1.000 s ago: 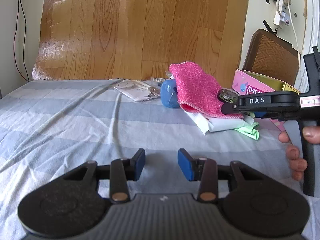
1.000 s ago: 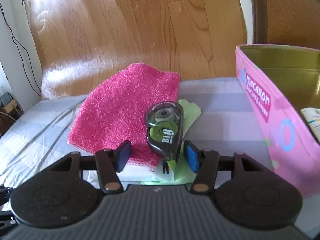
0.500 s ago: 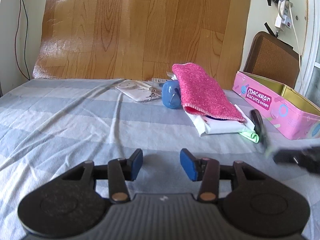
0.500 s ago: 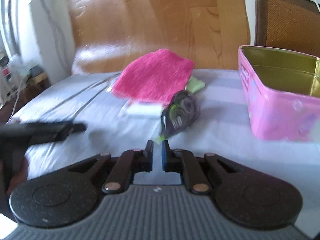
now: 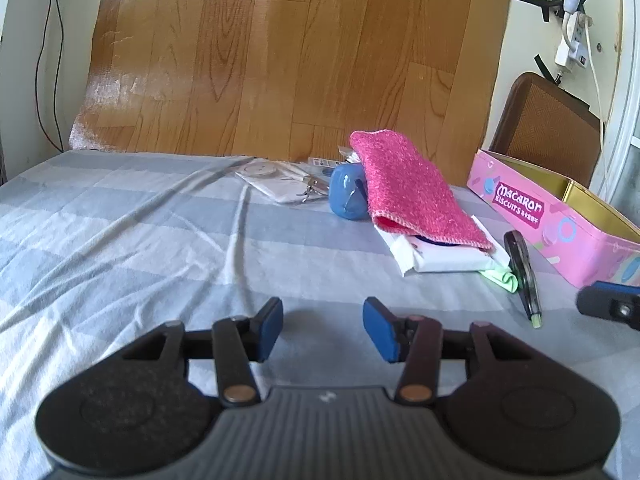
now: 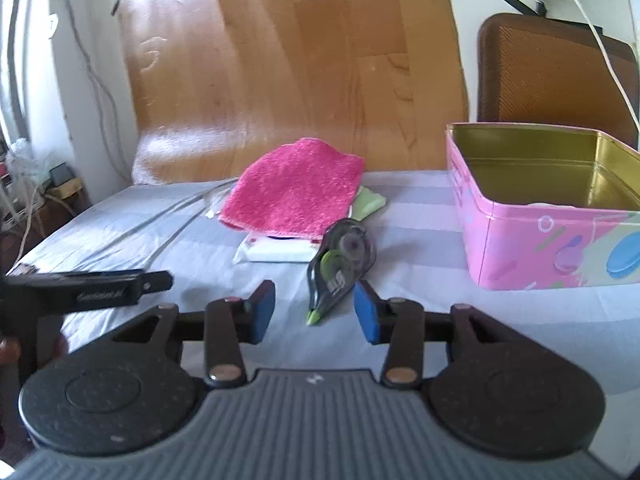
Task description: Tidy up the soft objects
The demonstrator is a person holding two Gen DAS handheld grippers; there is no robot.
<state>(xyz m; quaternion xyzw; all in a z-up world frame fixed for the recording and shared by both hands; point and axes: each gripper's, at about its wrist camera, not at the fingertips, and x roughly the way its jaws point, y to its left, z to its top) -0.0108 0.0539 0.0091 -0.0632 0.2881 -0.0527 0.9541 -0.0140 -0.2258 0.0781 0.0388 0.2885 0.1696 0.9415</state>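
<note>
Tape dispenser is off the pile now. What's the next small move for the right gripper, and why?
Probably shift the right gripper, its fingers opening with nothing gripped, up toward the pink cloth: the tape dispenser lies free on the bed, and the cloth tops the pile beside the open tin.

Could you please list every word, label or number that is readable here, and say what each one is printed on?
"Macaron BISCUITS": on the side of the pink tin.
Small characters after "BISCUITS": too small to read.
Print on the tape dispenser: too blurred to read.
White lettering on the left gripper, seen from the right wrist: blurred, unreadable.
</note>
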